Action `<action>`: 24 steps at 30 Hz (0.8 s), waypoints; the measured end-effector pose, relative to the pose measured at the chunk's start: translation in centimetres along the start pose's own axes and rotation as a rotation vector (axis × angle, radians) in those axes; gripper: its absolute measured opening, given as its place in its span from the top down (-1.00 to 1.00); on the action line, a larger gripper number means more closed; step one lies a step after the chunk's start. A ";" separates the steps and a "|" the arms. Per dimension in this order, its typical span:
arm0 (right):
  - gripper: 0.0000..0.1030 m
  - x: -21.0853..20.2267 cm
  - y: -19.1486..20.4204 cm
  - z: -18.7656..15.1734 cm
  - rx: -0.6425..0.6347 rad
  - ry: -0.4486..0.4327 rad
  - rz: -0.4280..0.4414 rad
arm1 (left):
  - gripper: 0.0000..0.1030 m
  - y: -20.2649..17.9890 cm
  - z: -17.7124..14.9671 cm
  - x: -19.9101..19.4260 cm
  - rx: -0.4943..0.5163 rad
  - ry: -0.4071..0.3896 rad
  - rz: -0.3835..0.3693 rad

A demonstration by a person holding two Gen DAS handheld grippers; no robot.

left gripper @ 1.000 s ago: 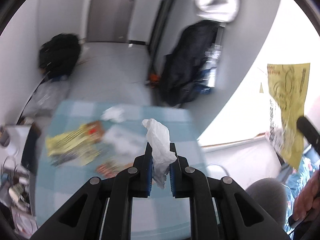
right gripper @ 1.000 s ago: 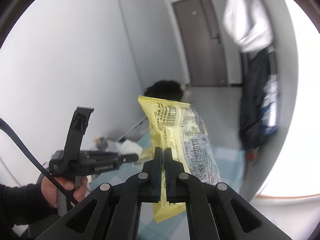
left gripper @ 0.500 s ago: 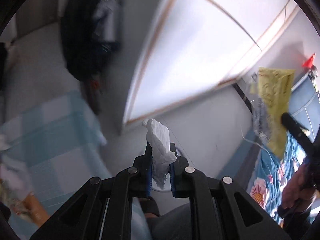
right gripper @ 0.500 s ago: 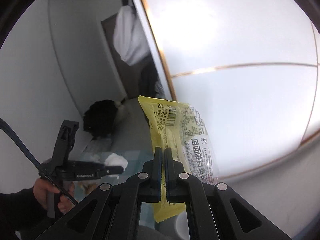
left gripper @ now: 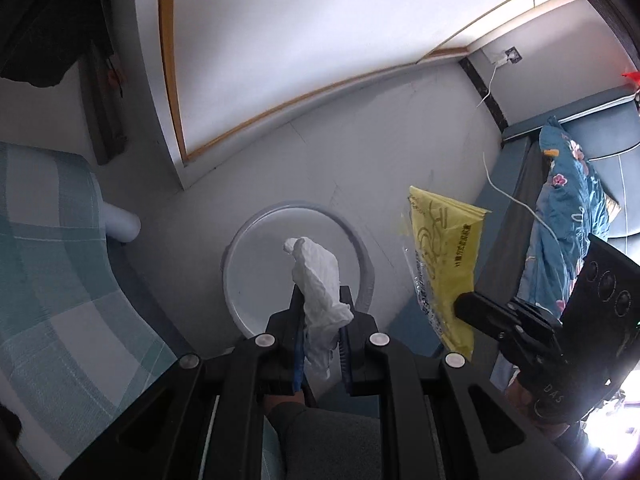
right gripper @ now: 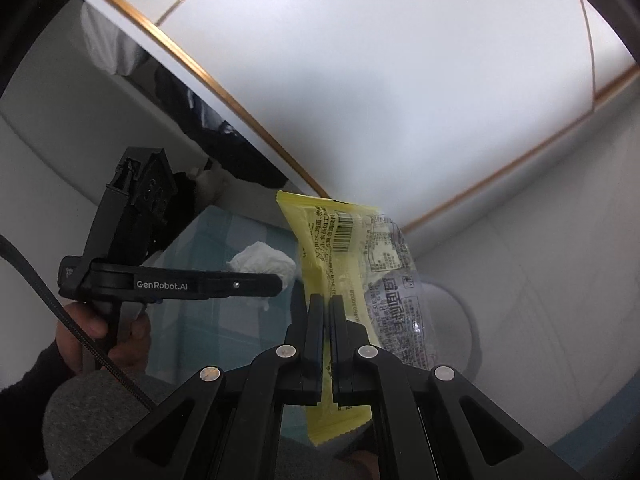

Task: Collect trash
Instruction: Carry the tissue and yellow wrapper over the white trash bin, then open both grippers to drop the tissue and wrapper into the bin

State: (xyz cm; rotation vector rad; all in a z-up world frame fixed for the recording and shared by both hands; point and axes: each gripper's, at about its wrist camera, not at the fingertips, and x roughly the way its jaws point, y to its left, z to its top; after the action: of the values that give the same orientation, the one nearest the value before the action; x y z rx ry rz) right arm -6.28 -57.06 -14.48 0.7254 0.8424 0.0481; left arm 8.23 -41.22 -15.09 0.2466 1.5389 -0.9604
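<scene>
The left gripper (left gripper: 320, 312) pinches a crumpled white tissue (left gripper: 318, 276), hanging directly above the round white bin (left gripper: 236, 256) on the floor. Right of it, the right gripper (right gripper: 326, 312) clamps a yellow snack wrapper (right gripper: 340, 248) upright, beside the bin's rim.

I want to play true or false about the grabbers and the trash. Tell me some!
1. The left gripper holds a crumpled white tissue. True.
2. The right gripper holds a red can. False: it grips a yellow wrapper.
3. The tissue hangs over a round white bin. True.
4. The wrapper lies inside the bin. False: it is held in the air.
5. The right jaws are wide open. False: shut on the wrapper.
</scene>
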 end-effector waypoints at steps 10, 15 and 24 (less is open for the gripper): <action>0.94 7.8 -3.0 -1.3 0.163 0.153 0.027 | 0.81 -0.1 3.2 6.3 -0.013 0.185 0.005; 0.89 10.8 -4.2 -1.7 0.233 0.200 0.023 | 0.80 0.1 3.5 8.2 -0.049 0.248 -0.015; 0.19 10.7 -7.1 -2.1 0.297 0.237 0.014 | 0.16 1.1 3.7 8.8 -0.136 0.265 -0.046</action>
State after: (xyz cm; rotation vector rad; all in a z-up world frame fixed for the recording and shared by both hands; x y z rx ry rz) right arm -2.16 -57.91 -26.75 1.0178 1.0848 0.0215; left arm 9.61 -46.27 -23.13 0.2502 1.8515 -0.8802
